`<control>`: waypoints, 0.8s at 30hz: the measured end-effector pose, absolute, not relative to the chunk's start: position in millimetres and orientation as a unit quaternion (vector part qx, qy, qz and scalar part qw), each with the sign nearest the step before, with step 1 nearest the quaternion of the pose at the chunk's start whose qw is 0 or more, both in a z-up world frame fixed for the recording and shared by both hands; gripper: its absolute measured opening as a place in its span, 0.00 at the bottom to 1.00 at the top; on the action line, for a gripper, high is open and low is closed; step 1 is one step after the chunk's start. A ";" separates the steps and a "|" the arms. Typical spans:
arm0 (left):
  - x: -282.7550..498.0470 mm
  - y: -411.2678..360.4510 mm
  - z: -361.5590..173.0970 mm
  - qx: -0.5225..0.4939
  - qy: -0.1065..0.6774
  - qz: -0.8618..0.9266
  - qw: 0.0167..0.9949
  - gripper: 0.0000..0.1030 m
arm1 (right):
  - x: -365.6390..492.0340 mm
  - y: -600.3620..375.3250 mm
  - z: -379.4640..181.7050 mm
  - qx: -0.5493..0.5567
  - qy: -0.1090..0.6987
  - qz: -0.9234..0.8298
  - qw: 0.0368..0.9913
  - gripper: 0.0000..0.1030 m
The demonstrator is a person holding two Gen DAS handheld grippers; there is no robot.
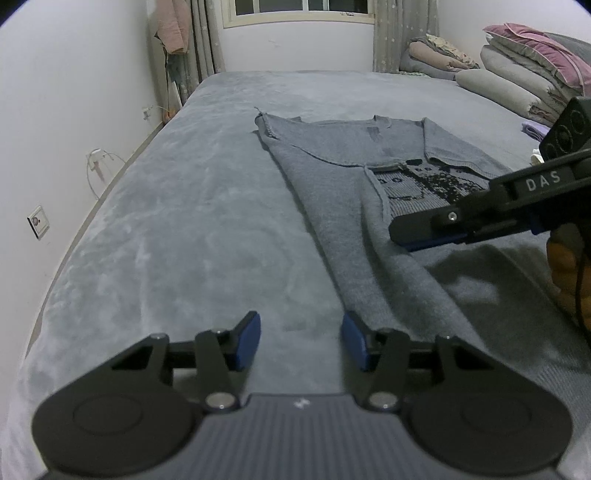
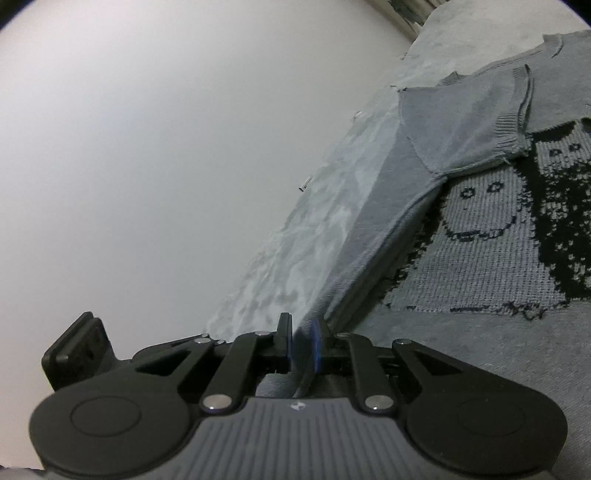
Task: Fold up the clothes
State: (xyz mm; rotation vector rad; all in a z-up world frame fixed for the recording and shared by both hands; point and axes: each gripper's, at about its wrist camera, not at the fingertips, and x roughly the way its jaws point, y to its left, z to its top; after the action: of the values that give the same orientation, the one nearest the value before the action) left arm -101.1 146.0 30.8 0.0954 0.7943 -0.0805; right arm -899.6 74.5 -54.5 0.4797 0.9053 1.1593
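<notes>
A grey knit sweater [image 1: 332,184] with a black cat pattern [image 2: 554,206] lies flat on the grey bed blanket [image 1: 184,221], its sleeves folded in over the body. In the left wrist view my left gripper [image 1: 301,321] is open low over the blanket. Its right finger [image 1: 352,332] is at the sweater's left edge, and only blanket shows between the pads. My right gripper [image 2: 301,343] is shut on a fold of the sweater's edge. It reaches in from the right [image 1: 406,236] over the middle of the sweater.
A white wall [image 1: 55,129] with sockets runs along the bed's left side. Stacked pillows and folded quilts [image 1: 517,74] lie at the far right corner, with a small purple cloth [image 1: 533,129] beside them. A window [image 1: 303,7] and curtains are at the back.
</notes>
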 end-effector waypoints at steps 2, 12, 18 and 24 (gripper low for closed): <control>-101.7 146.2 30.9 0.047 0.386 -0.039 0.920 0.46 | -896.0 73.3 -55.9 0.208 0.416 0.501 0.730 0.17; -105.1 144.3 34.0 0.053 0.376 -0.042 0.924 0.44 | -887.7 82.5 -65.6 0.190 0.405 0.474 0.759 0.40; -116.1 147.5 50.5 0.020 0.318 -0.089 0.944 0.42 | -882.6 84.8 -65.7 0.211 0.401 0.473 0.755 0.16; -110.2 124.9 40.3 0.050 0.338 -0.121 0.932 0.43 | -882.2 90.7 -54.5 0.212 0.393 0.479 0.756 0.17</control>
State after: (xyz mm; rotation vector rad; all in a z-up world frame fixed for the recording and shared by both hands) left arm -110.1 124.9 40.3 0.1013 0.6914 -0.2485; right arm -882.2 90.7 -54.5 0.4628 0.8560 1.0445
